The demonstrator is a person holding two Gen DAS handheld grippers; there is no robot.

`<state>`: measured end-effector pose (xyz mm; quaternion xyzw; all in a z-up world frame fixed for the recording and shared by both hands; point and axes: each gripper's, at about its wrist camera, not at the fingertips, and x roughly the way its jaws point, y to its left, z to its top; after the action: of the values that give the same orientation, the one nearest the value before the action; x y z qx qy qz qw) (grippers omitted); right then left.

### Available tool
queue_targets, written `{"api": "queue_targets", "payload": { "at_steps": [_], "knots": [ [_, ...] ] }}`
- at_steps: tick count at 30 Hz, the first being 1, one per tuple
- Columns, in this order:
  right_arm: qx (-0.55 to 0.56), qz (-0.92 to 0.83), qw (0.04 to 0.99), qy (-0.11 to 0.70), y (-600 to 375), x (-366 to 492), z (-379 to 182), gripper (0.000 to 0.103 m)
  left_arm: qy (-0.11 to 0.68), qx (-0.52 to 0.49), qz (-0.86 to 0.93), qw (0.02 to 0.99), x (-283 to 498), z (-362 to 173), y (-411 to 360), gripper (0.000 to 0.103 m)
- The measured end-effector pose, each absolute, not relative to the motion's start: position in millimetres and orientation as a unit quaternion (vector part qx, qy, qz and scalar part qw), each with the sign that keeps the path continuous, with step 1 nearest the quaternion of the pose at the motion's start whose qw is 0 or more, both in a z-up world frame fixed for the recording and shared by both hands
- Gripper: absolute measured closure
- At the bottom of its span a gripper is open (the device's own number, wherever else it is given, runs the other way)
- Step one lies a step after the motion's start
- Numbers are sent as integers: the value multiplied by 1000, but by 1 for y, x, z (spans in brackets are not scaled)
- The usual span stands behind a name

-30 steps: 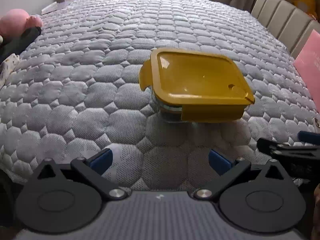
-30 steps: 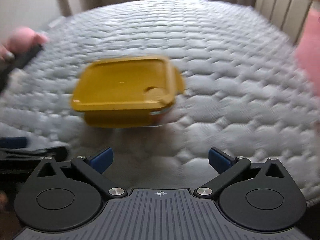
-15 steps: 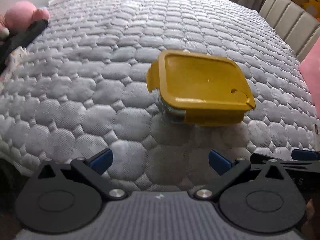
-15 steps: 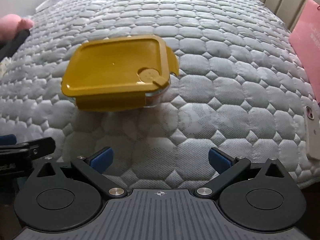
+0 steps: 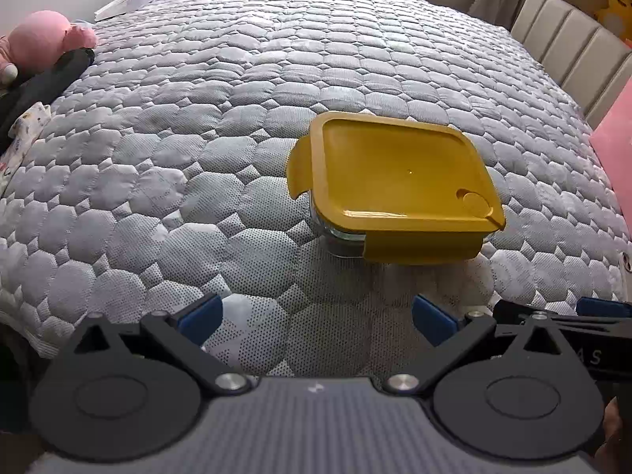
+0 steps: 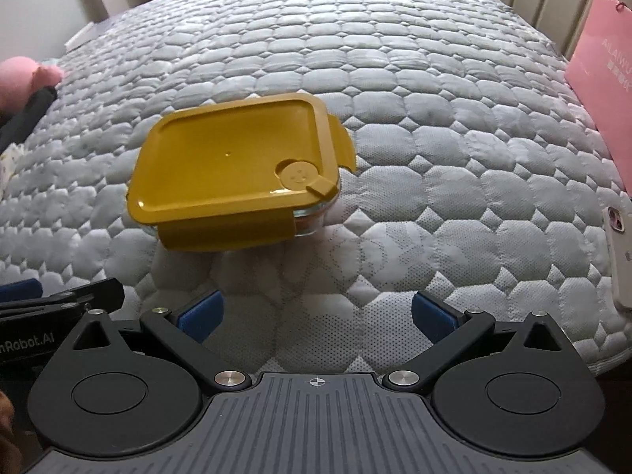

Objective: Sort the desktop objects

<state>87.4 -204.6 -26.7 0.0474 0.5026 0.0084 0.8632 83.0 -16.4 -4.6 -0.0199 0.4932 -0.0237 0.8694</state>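
A glass food box with a mustard-yellow clip lid (image 5: 399, 181) sits shut on the grey quilted bed; it also shows in the right wrist view (image 6: 237, 173). Its side flaps hang down. My left gripper (image 5: 316, 318) is open and empty, short of the box and a little to its left. My right gripper (image 6: 316, 314) is open and empty, short of the box and to its right. Each gripper shows at the edge of the other's view.
A pink plush toy (image 5: 43, 39) and a dark bundle (image 5: 43, 79) lie at the bed's left edge. A pink bag (image 6: 604, 79) stands at the right edge, a phone (image 6: 620, 252) lies near it. A padded headboard (image 5: 572, 47) is at the far right.
Both grippers have shifted slightly and steadied; the box sits a little lower and more central in each view. The box itself has not moved. Both grippers stay open.
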Motion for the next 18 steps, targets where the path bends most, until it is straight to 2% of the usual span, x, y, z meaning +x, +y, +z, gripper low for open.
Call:
{"api": "queue_targets", "payload": {
  "at_steps": [18],
  "knots": [
    [28,27,865,501,-203,86,-24,0,501,-13,-19,865,90,-13,-14,0]
  ]
}}
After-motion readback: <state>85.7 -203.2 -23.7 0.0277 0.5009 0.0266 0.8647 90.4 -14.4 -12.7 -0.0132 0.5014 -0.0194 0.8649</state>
